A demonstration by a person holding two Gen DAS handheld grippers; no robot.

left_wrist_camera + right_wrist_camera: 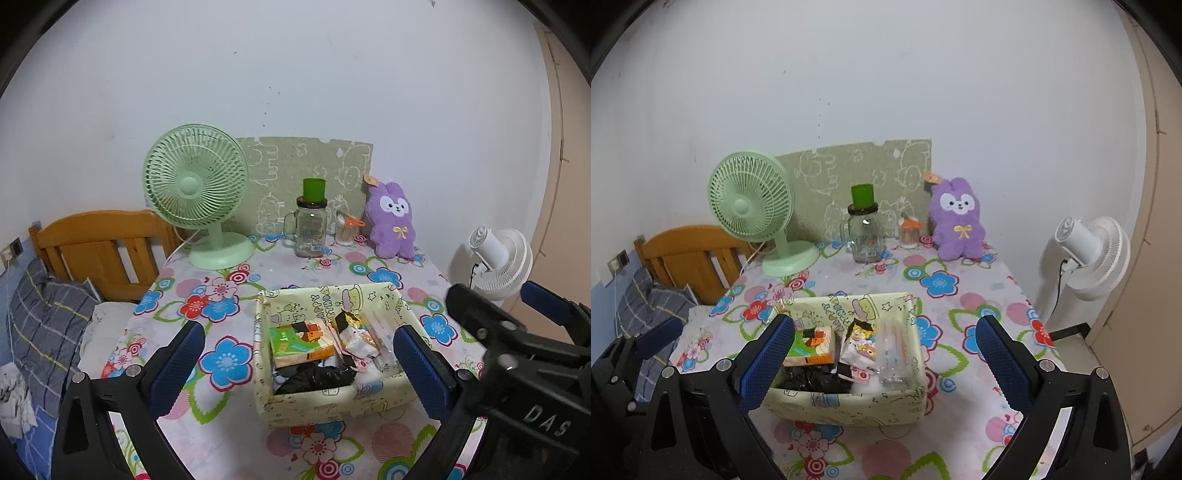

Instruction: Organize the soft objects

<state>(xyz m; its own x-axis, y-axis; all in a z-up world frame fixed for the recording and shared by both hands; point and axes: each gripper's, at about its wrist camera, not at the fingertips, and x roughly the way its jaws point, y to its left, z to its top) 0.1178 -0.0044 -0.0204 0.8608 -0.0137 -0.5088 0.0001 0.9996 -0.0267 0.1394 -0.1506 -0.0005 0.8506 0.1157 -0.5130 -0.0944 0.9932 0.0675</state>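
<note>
**Op:** Both grippers hung over the flower-print tablecloth [221, 288], empty. Left gripper [299, 363] had its blue-padded jaws spread wide with nothing between the pads; right gripper [884, 360] likewise, about as wide as it goes, gripping nothing.

**Obs:** And the soft things?

**Op:** Pale yellow cartoon-print fabric box [332, 402] sat on the table just ahead of me, framed between the jaws in both wrist views but below and beyond the tips, not touched. Inside it: a green-and-orange tissue pack [299, 343], a crumpled black plastic bag [317, 378], a small printed pouch [356, 338], and clear wrapping on the right side. Purple plush rabbit [393, 221] stood upright at the far edge, leaning on the wall, well apart from both grippers.

**Obs:** Why there?

**Op:** My guess: the box serves as the collecting bin, so the small items looked sorted. The rabbit seemed either display or the next pickup; I could not tell which.
</note>
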